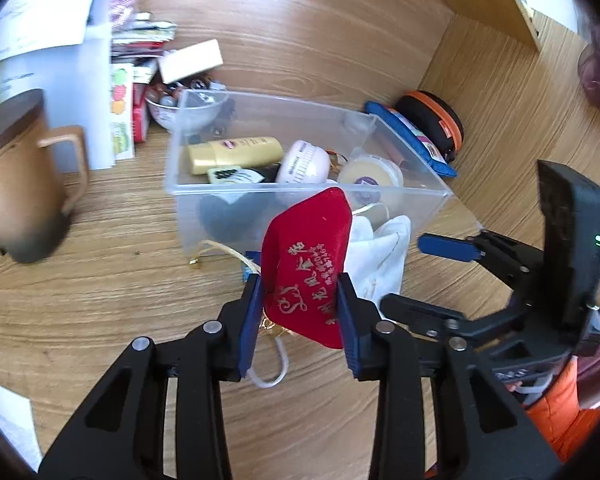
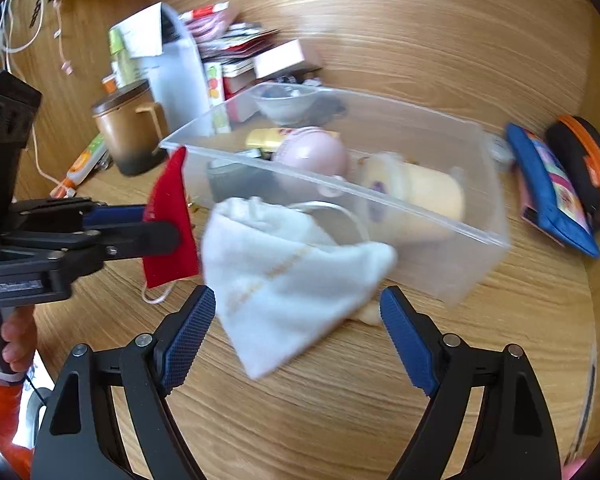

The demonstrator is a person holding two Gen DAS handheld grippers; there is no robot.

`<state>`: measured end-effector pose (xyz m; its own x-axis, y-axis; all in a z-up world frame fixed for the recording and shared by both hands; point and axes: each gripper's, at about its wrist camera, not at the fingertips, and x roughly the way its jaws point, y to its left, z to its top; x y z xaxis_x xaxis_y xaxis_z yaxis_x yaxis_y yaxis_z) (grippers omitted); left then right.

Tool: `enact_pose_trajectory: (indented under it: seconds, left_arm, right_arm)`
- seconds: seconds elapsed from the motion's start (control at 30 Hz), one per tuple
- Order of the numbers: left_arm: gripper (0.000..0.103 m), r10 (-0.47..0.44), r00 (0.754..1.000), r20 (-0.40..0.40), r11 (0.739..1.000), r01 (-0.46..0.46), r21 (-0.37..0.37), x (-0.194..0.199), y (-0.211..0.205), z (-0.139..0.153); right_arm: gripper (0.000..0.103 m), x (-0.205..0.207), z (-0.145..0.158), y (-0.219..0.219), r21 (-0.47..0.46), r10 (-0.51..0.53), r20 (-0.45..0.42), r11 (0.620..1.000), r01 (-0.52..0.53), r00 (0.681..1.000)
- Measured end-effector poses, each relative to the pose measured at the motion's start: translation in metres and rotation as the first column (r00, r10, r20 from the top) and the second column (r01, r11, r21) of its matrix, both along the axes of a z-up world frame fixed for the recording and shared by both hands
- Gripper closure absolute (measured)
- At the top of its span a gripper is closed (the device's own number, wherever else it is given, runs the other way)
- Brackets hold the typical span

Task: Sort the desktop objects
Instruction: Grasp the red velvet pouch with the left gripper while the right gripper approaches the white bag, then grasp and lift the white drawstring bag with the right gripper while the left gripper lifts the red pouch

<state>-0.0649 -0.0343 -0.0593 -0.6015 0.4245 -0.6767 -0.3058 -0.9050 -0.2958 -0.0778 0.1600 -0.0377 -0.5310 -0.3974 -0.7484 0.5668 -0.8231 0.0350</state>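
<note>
My left gripper [image 1: 300, 300] is shut on a red velvet pouch [image 1: 306, 264] with gold lettering and holds it just in front of the clear plastic box [image 1: 404, 192]; the pouch also shows in the right wrist view [image 2: 170, 220]. A white cloth pouch [image 2: 288, 276] lies on the desk against the box's front wall. My right gripper [image 2: 298, 316] is open, its fingers on either side of the white pouch. The box [image 2: 440, 216] holds a yellow tube [image 1: 236, 154], a pink round case [image 1: 304, 162], a cream jar [image 1: 370, 174] and other small items.
A brown lidded mug [image 1: 20, 184] stands left. Papers, packets and a small bowl [image 1: 180, 108] crowd the back left. A blue pouch [image 2: 548, 196] and a black-orange case [image 2: 584, 164] lie right of the box. Wooden walls enclose the desk.
</note>
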Motion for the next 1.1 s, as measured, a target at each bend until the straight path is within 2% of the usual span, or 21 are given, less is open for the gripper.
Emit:
enact_pose_trajectory:
  seconds: [0.1, 0.2, 0.33, 0.4, 0.43, 0.57, 0.7, 1.1]
  left_arm:
    - [0.069, 0.02, 1.0, -0.002, 1.0, -0.02, -0.013, 0.006, -0.012, -0.001]
    - [0.071, 0.037, 0.999, 0.007, 0.999, -0.037, -0.007, 0.011, -0.026, -0.005]
    - [0.072, 0.058, 0.998, 0.024, 0.998, -0.059, 0.011, 0.012, -0.041, -0.011]
    - [0.072, 0.058, 0.998, 0.027, 0.998, -0.059, 0.017, 0.013, -0.042, -0.013]
    - [0.072, 0.056, 0.998, 0.028, 0.998, -0.057, 0.018, 0.013, -0.042, -0.013]
    - [0.072, 0.046, 0.999, 0.021, 0.999, -0.047, 0.017, 0.016, -0.041, -0.012]
    - [0.073, 0.041, 0.999, 0.007, 0.999, -0.041, 0.017, 0.023, -0.038, -0.008]
    - [0.076, 0.037, 0.998, -0.048, 0.999, -0.038, -0.023, 0.035, -0.031, 0.017]
  right_arm:
    - [0.02, -0.004, -0.006, -0.018, 0.025, 0.025, 0.011, 0.999, -0.026, 1.0]
    - [0.016, -0.007, -0.013, -0.032, 0.091, 0.026, -0.009, 0.996, -0.025, 1.0]
    - [0.016, -0.011, -0.026, -0.047, 0.18, 0.02, -0.038, 0.984, -0.013, 0.999]
    - [0.022, -0.01, -0.028, -0.048, 0.198, 0.016, -0.062, 0.98, -0.004, 0.998]
    - [0.032, -0.01, -0.029, -0.048, 0.208, 0.009, -0.078, 0.978, 0.007, 0.997]
    - [0.049, -0.01, -0.022, -0.037, 0.15, 0.011, -0.053, 0.989, -0.002, 0.999]
    - [0.062, 0.002, -0.014, -0.034, 0.13, 0.016, -0.079, 0.992, -0.006, 0.997]
    - [0.062, 0.021, 0.036, -0.006, -0.011, -0.032, -0.162, 0.999, 0.03, 0.986]
